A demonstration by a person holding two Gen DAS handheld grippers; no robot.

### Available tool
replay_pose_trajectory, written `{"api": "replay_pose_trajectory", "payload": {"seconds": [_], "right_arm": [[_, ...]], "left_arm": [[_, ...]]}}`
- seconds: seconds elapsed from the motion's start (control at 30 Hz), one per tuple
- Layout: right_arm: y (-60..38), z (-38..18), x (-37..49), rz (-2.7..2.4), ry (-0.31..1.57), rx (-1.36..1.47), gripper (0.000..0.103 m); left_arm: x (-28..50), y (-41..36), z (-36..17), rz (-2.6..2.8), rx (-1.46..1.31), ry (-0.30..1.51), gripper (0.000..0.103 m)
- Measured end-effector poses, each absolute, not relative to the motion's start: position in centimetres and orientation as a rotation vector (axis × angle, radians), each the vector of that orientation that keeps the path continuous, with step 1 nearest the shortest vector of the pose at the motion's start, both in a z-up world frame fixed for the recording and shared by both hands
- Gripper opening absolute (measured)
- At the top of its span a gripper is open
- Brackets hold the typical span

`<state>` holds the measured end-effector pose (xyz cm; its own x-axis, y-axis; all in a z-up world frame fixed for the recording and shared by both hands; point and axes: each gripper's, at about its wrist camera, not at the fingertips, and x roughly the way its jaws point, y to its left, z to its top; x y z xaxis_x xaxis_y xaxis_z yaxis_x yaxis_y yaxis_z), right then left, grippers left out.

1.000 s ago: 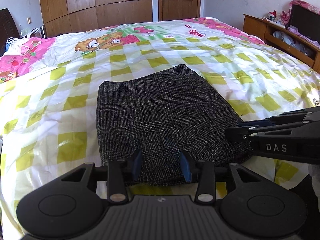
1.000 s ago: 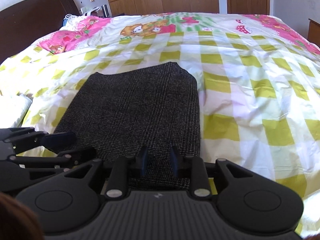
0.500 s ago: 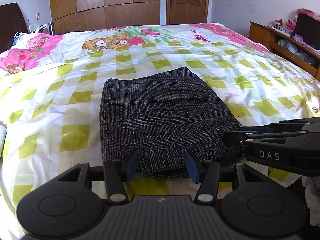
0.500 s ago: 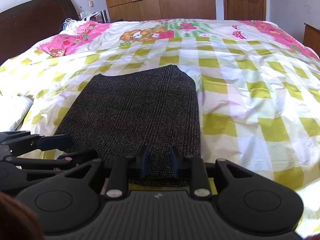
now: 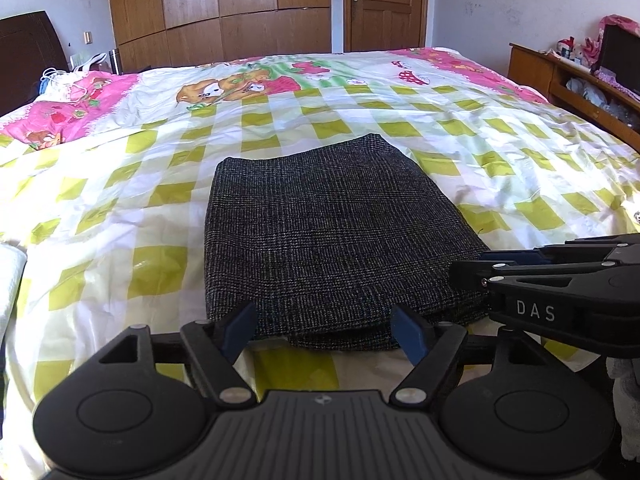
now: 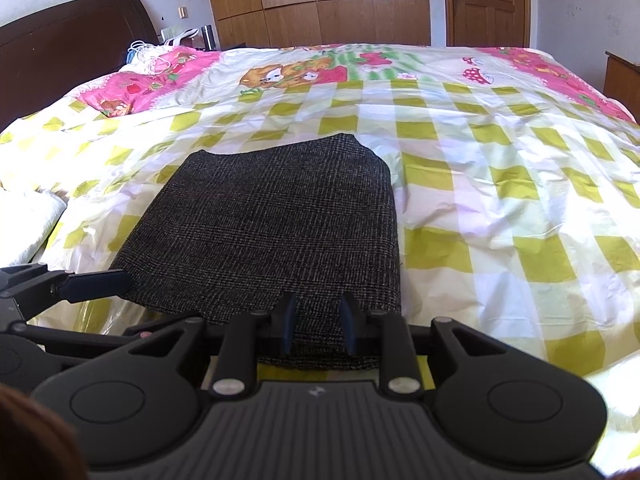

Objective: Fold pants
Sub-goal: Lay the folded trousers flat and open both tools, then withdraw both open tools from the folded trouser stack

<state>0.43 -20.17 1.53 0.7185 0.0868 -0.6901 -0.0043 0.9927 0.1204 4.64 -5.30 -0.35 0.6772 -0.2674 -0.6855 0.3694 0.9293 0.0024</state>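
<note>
The folded pants [image 6: 276, 232], dark grey tweed, lay flat on the bed [image 6: 500, 184], close to its near edge and left of the middle. The right gripper [image 6: 316, 326] hovered over their near edge, its blue pads a narrow gap apart with only the cloth's hem showing behind the gap; whether they pinched it could not be told. The left gripper [image 6: 96, 282] reached in from the left, one blue fingertip at the pants' near left corner. A dark headboard [image 6: 68, 40] stood at the bed's far left edge, wooden wardrobes [image 6: 320, 0] beyond the far edge.
</note>
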Motion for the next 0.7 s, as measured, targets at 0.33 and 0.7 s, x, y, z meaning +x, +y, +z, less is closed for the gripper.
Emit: {"api": "replay_pose_trajectory", "payload": {"seconds": [0.33,0.7], "right_arm": [[-19.96,1.35,0.32,0.055,0.768,0.111,0.026],[-19.81,1.28,0.19,0.058,0.767,0.101,0.026]], "left_arm": [[4.29,-5.04,-0.33,-0.295,0.155,0.733,0.097],[4.58,-4.63,-0.49,-0.263,0.126,0.756,0.103]]}}
